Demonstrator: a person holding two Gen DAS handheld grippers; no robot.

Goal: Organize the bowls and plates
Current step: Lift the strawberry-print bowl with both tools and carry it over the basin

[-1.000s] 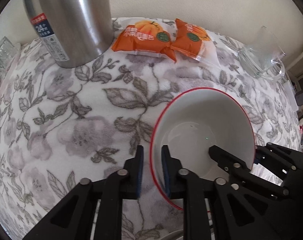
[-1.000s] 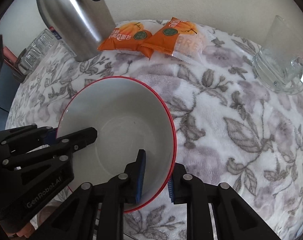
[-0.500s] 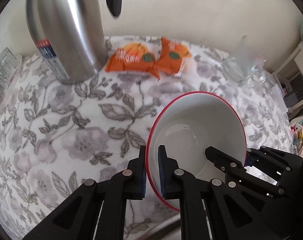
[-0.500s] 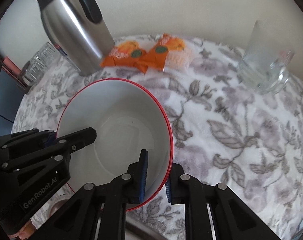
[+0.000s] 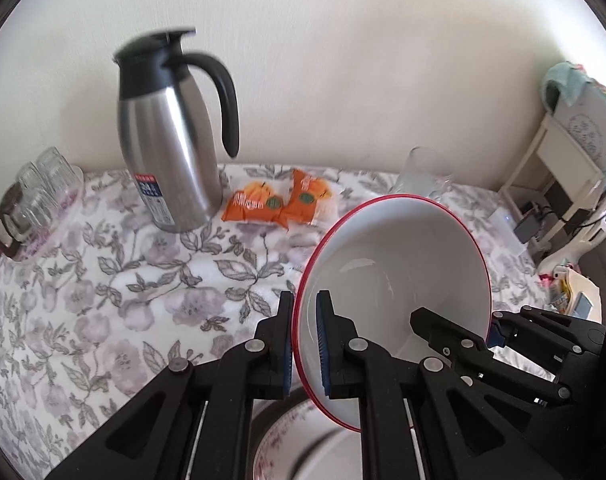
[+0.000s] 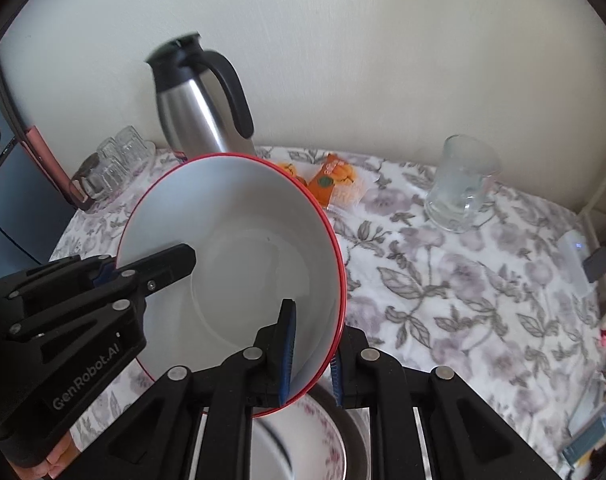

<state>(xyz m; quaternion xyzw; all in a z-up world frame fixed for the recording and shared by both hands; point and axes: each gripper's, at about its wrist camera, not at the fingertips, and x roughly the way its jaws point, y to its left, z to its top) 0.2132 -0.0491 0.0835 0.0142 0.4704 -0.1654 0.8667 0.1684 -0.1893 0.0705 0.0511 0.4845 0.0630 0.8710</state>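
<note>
Left gripper (image 6: 103, 276) side plate: you can read "GenRobot.AI" in pale letters along the black body, seen from the right wrist view — the only clear brand here.
Steel jug (image 5: 171, 160) label: you see a white sticker with a red band on top and a dark blue block below it; the print is too blurred for you to read.
Orange snack packs (image 5: 281, 202): each carries a round green badge and pale lettering on the orange — none of it legible to you at this size.
Snack packs from the right wrist view (image 6: 335, 184): faint pale letters on the clear part, which you cannot make out.
</note>
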